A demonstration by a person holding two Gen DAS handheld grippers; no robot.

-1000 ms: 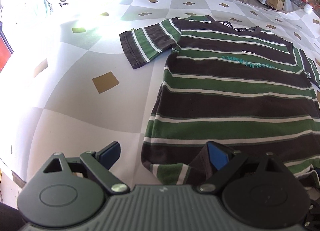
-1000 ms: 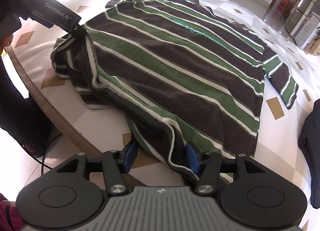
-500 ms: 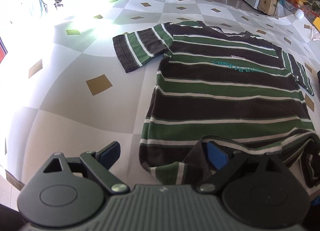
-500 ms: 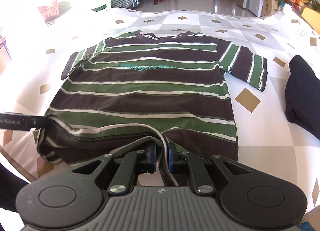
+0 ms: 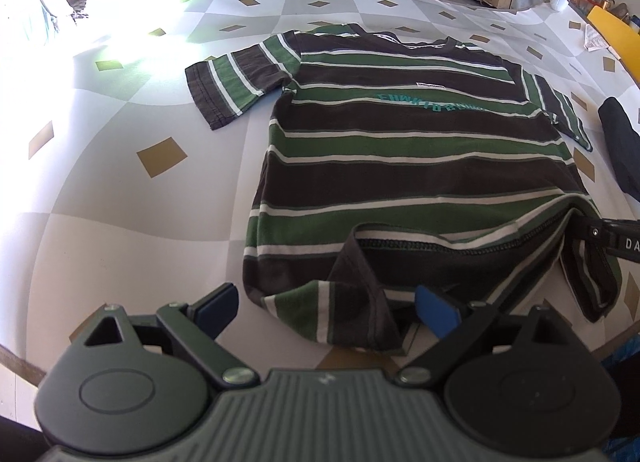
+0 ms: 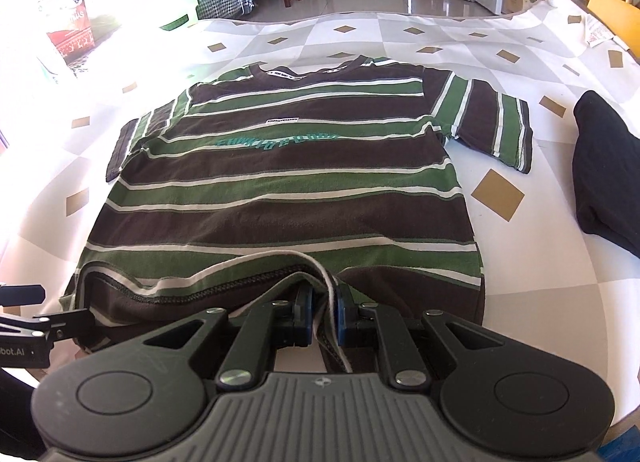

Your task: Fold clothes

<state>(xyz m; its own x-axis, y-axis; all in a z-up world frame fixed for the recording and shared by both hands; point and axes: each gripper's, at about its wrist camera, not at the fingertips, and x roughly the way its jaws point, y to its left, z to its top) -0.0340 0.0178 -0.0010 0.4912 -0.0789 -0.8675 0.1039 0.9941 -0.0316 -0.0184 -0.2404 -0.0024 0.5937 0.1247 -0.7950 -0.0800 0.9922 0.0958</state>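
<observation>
**Right gripper pinches shirt hem**

The striped shirt (image 6: 280,181) lies flat, front up, on the checked tablecloth (image 5: 120,181), collar far from the grippers. The right gripper (image 6: 320,312) is clamped narrow on the raised hem. The left gripper (image 5: 326,308) stands wide, the hem's rumpled corner between its pads, unpressed. A dark garment (image 6: 608,169) lies to the right.

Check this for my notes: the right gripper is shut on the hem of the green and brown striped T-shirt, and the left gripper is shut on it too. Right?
Not quite. The left gripper is open, its pads apart with the green and brown striped T-shirt hem between them, as the left wrist view shows. The right gripper is shut on the hem.
</observation>
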